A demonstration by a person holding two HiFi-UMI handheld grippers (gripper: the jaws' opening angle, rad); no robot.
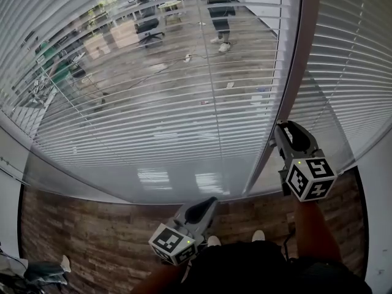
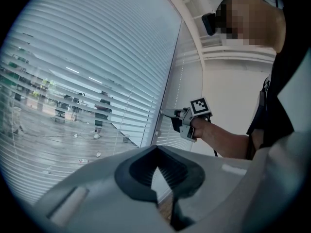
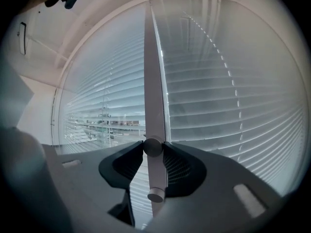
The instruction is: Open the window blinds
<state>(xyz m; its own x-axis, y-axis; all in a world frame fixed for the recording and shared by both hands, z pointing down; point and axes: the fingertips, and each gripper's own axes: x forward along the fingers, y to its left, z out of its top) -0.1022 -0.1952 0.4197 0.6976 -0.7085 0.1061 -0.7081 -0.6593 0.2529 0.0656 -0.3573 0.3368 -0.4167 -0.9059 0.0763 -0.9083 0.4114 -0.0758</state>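
The right gripper (image 1: 280,129) squeezes the small round grey knob (image 3: 153,147) on the tall grey window post (image 3: 154,72), which runs straight up between the white slatted blinds (image 1: 153,109). The left gripper (image 1: 210,201) is low and well apart, its jaws together and holding nothing.

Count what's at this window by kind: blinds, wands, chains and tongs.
Venetian blinds: 2, the left blind and the right blind
Tilt wand: 1, gripped by the right tongs
Bead chain: 1
Tongs: 2, the left tongs shut and empty, the right tongs on the wand
Total: 6
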